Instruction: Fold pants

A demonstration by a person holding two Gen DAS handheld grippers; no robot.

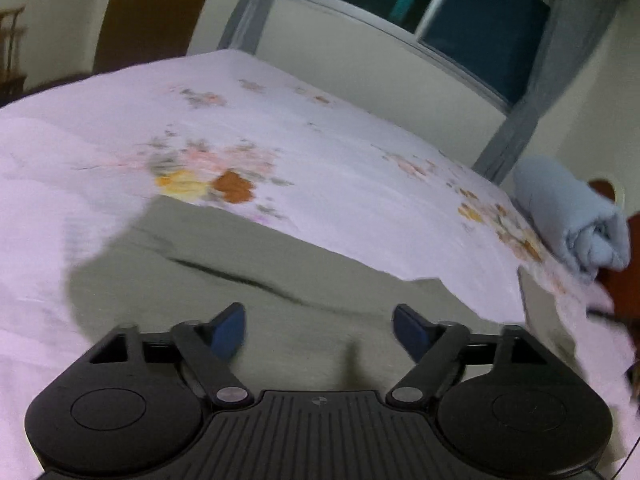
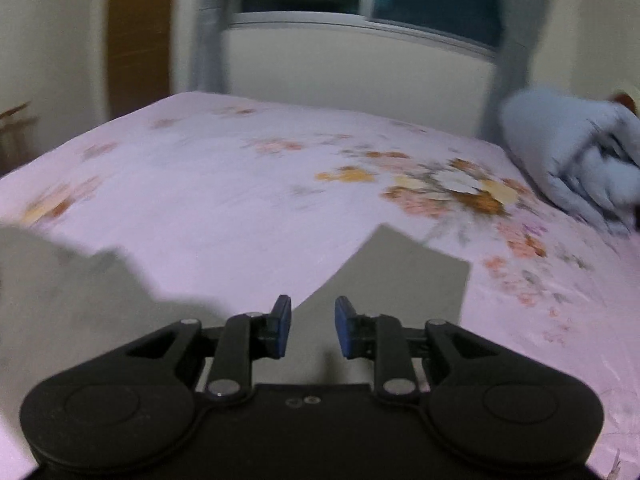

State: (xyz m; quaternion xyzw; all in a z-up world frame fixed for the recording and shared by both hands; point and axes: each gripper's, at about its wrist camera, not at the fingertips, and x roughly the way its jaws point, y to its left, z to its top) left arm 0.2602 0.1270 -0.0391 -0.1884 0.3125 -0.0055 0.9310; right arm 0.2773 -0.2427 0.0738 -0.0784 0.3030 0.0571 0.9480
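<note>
**Inspector:** State the position of the garment.

**Operator:** The grey-green cloth pants (image 1: 280, 288) lie flat on the bed under a pale pink floral bedsheet (image 1: 280, 128). In the left wrist view the wide part of the garment spreads out just ahead of my left gripper (image 1: 319, 330). In the right wrist view one squared-off end of it (image 2: 400, 280), which I judge to be a leg, points away from my right gripper (image 2: 313, 326), with more of the fabric off to the left.

**Inspector:** Condition of your fingers?

**Operator:** Left jaws stand wide apart, with nothing between the blue pads (image 1: 230, 330). Right jaws are parted more narrowly, also empty; cloth shows through the gap, not clamped. Both views are blurred, so I cannot tell whether either gripper touches the fabric.

**Inspector:** Why is it laid out so?

**Operator:** My judgement: spread flat, the edges are easy to find and pinch. One gripper stands at each portion so the halves can be lifted together. No fold appears made yet.

**Inspector:** Obstructions?

**Operator:** A rolled pale blue quilt (image 1: 576, 216) sits at the far right edge of the bed, well apart from the pants.
</note>
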